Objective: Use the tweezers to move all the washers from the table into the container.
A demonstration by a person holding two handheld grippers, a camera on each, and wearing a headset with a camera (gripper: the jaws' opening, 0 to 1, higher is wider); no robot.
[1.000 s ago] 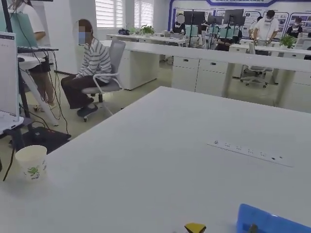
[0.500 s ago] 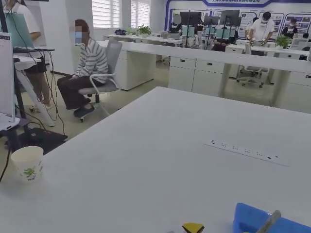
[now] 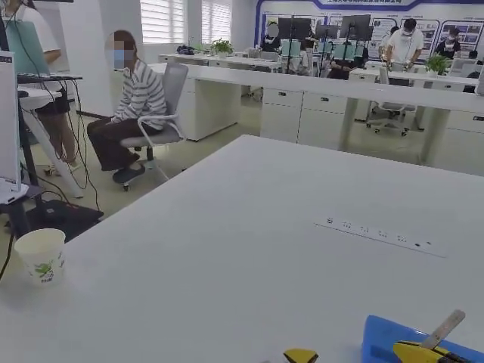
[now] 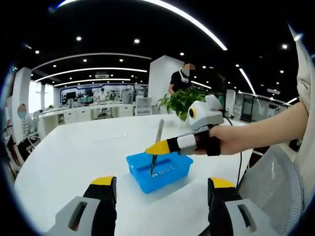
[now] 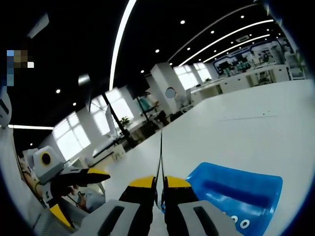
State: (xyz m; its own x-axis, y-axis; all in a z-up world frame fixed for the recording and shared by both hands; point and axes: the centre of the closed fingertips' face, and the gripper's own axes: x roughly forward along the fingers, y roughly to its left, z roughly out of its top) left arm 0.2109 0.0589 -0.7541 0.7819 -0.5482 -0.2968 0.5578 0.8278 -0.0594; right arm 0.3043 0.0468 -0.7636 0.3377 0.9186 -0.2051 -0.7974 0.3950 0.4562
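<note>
right gripper [image 5: 160, 183] is clamped tight on the tweezers [image 4: 158, 137], jaws pinched together with the thin legs running straight out ahead of them. from the left gripper view it reaches in from the right, tweezers pointing down, tips low inside the blue container [image 4: 147, 183]. left gripper [image 4: 163, 182] is wide open, holding nothing, and the container sits just ahead of it, framed between its two jaws on the white table [image 4: 74, 147].

the washers [image 4: 163, 170] i can pick out lie in a little row on the container floor, right by the tweezer tips. whether a washer is pinched in those tips, too small to tell.

this reads as the drop-off, so here's how to do it well: get the tips down below the rim before easing the squeeze, and let go slowly so the springy legs don't flick the ring out over the wall. then lift straight up along the tweezers' own line, not sideways, or the legs may catch the rim and drag the light tray. the idle left gripper is well placed to steady the near wall if the tray skids.
</note>
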